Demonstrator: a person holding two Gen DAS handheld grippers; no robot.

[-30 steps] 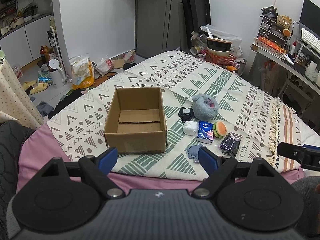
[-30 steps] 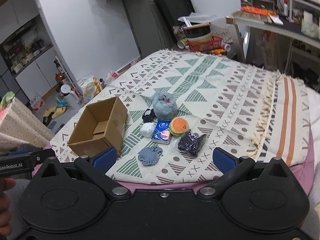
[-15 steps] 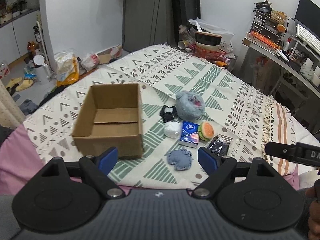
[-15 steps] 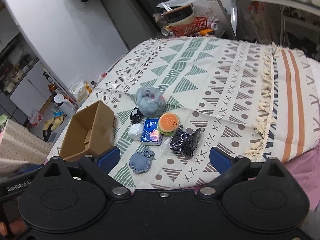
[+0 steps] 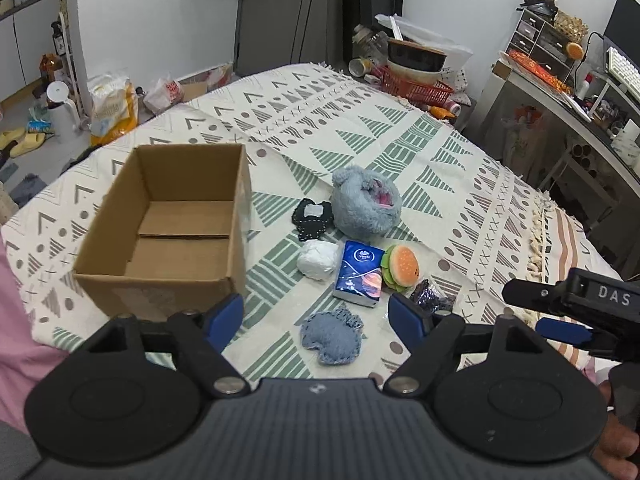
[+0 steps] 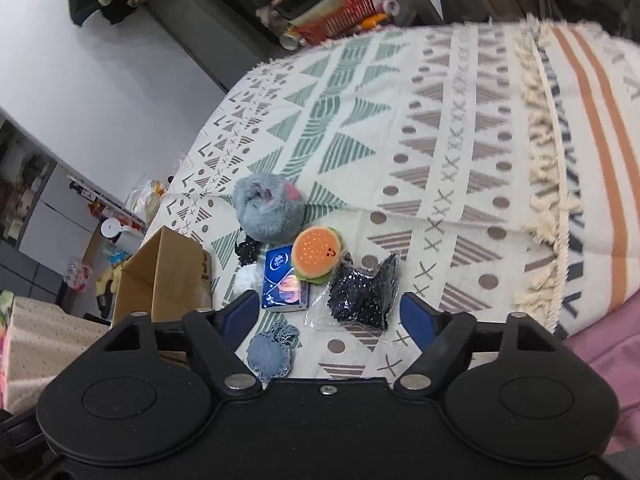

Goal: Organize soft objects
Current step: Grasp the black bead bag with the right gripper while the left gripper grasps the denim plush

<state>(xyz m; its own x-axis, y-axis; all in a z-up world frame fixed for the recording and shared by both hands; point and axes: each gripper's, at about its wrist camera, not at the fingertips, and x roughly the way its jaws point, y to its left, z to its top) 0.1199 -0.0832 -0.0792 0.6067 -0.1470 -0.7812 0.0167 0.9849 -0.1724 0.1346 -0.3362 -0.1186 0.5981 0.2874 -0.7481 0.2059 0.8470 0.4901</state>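
Left wrist view: left gripper (image 5: pixel 316 314) and right gripper (image 6: pixel 326 314) hover wide open, holding and touching nothing. Nearest lies the blue knit pad (image 5: pixel 332 338), then tissue pack (image 5: pixel 358 272), burger plush (image 5: pixel 400 266) and grey plush (image 5: pixel 366 206). The cardboard box (image 5: pixel 168 264) stands empty: apparently the first pick, needing a descent.

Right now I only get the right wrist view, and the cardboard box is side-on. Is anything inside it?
Observer: No. The left wrist view looks into the cardboard box, and only its bare floor flaps show.
Operator: What is the black thing beside the grey plush?
Observer: A black knitted piece with a white patch on top, which your view hides.
Operator: And the other hand-held gripper?
Observer: The left hand-held gripper is open and holds nothing. The blue knitted pad shows between its jaws.
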